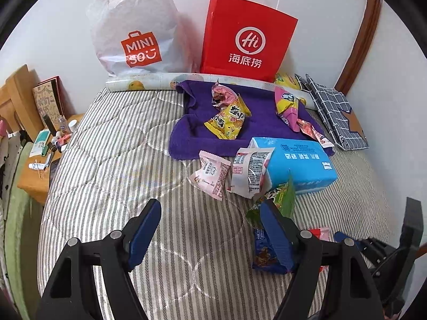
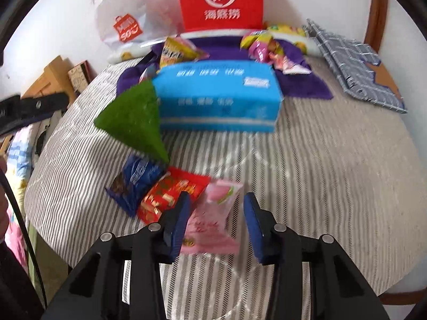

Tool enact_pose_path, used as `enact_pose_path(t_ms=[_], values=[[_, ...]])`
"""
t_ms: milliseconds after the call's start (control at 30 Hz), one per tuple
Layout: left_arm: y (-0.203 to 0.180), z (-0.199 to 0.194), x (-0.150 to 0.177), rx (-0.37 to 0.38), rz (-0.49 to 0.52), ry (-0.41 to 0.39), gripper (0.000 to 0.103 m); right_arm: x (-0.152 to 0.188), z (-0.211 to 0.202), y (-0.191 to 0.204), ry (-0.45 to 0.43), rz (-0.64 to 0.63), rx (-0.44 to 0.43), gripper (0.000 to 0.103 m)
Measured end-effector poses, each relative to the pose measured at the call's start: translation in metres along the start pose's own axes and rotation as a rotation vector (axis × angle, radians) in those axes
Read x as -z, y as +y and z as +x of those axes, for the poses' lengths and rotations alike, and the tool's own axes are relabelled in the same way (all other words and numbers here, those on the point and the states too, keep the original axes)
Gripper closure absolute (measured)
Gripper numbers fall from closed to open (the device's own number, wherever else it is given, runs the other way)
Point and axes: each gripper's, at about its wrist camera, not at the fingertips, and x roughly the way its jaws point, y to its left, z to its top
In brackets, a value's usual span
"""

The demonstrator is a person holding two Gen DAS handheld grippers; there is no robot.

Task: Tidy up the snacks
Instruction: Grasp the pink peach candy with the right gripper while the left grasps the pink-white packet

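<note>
Lying lengthwise between pads: pink snack packet (image 2: 213,221)

Two shopping bags (image 1: 248,34); one blue box (image 1: 296,162); one purple towel (image 1: 197,136)

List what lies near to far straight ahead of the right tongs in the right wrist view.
Right tongs → pink snack packet → striped bedcover → blue tissue box → purple towel → red paper bag.

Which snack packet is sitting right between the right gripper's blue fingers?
The pale pink packet lies between the right gripper's fingers. The red packet and dark blue packet lie to its left, outside them.
</note>
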Motion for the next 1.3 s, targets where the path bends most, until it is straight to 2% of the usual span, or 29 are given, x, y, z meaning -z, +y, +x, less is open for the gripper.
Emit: enact_pose_path(t_ms=[133,300,533,567,600,767,833,900,967,1033,1133,1300], values=[[-0.004,0.003,-0.001,0.002,0.010,0.004,0.028,0.005,0.007,0.008,0.012,-0.037,0.027,0.069],[-0.005,0.007,-0.005,0.010,0.006,0.004,0.028,0.007,0.016,0.002,0.026,-0.031,0.034,0.069],[-0.007,0.021,-0.009,0.009,0.009,0.022,0.028,-0.004,0.008,-0.021,-0.030,0.006,0.062,0.081],[-0.006,0.023,-0.009,0.008,0.008,0.025,0.028,-0.007,0.007,-0.027,-0.038,0.017,0.070,0.088],[-0.005,0.026,-0.009,0.006,0.007,0.029,0.028,-0.009,0.008,-0.032,-0.040,0.026,0.075,0.089],[0.007,0.040,-0.011,-0.002,-0.018,0.056,0.028,-0.017,0.017,-0.047,-0.023,0.047,0.069,0.086],[0.012,0.046,-0.012,-0.010,-0.027,0.067,0.028,-0.017,0.020,-0.045,-0.019,0.029,0.078,0.078],[0.015,0.052,-0.013,-0.016,-0.033,0.079,0.028,-0.015,0.024,-0.042,-0.013,0.005,0.085,0.074],[0.017,0.058,-0.015,-0.020,-0.034,0.086,0.028,-0.013,0.029,-0.038,-0.010,-0.022,0.093,0.064],[0.017,0.063,-0.017,-0.020,-0.032,0.093,0.028,-0.009,0.033,-0.038,-0.007,-0.037,0.086,0.060],[0.016,0.070,-0.019,-0.021,-0.028,0.102,0.028,-0.008,0.034,-0.040,-0.010,-0.038,0.070,0.060],[0.016,0.084,-0.022,-0.017,-0.028,0.121,0.028,-0.014,0.032,-0.044,-0.015,-0.044,0.048,0.067]])
